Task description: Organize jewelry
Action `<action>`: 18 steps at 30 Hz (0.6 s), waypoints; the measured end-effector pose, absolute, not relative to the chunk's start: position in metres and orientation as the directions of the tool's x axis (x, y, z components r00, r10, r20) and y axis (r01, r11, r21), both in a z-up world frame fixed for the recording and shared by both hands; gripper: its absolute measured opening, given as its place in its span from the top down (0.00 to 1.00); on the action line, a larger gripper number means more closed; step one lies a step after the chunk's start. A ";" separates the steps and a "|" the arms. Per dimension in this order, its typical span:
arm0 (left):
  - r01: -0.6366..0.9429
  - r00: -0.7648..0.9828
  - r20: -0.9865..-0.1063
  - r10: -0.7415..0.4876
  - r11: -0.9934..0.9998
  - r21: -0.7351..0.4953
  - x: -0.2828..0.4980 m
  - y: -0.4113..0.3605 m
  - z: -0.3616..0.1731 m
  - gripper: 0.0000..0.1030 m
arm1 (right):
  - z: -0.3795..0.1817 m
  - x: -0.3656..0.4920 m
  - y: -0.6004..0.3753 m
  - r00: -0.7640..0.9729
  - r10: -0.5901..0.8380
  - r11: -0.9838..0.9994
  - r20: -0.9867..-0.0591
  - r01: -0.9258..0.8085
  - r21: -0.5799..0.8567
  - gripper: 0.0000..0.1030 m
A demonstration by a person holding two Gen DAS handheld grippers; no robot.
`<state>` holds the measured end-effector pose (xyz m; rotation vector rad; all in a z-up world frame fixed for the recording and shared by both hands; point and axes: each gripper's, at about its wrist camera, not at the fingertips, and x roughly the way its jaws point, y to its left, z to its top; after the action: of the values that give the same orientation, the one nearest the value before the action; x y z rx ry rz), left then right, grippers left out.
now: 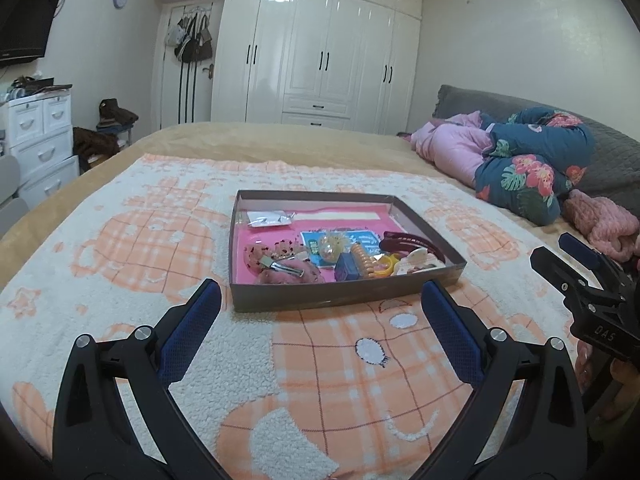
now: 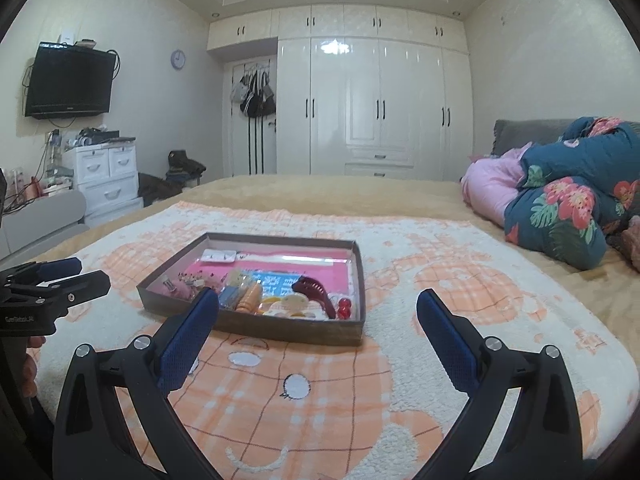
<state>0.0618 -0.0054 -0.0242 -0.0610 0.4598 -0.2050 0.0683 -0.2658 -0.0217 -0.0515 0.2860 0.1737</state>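
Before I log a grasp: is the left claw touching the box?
Apart. In the left wrist view the left claw is open, its blue pads short of the box, with blanket visible between the left pad and the box's near wall.

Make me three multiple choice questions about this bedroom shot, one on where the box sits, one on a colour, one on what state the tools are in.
1. Where does the shallow box sit?
A. On the white drawer unit
B. On the orange and white blanket on the bed
C. On the floor by the wardrobe

2. What colour is the lining of the box?
A. Pink
B. Green
C. Black

3. How do the left tool and right tool stand?
A. Both shut on a hair clip
B. Left shut, right open
C. Both open and holding nothing

Answers:
1 B, the box rests on the blanket spread over the bed.
2 A, the pink lining shows between the hair clips and trinkets.
3 C, each wrist view shows its blue pads wide apart with only blanket or box between them.
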 end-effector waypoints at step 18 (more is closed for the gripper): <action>0.158 0.908 -0.378 -0.179 0.984 -0.087 0.043 -0.005 -0.023 0.11 | -0.023 0.046 -0.268 0.970 0.165 0.985 -0.178 -0.172 -0.025 0.06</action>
<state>0.0434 -0.0046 -0.0227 -0.0549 0.3954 -0.1738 0.0457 -0.2678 -0.0231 -0.0407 0.1762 0.1698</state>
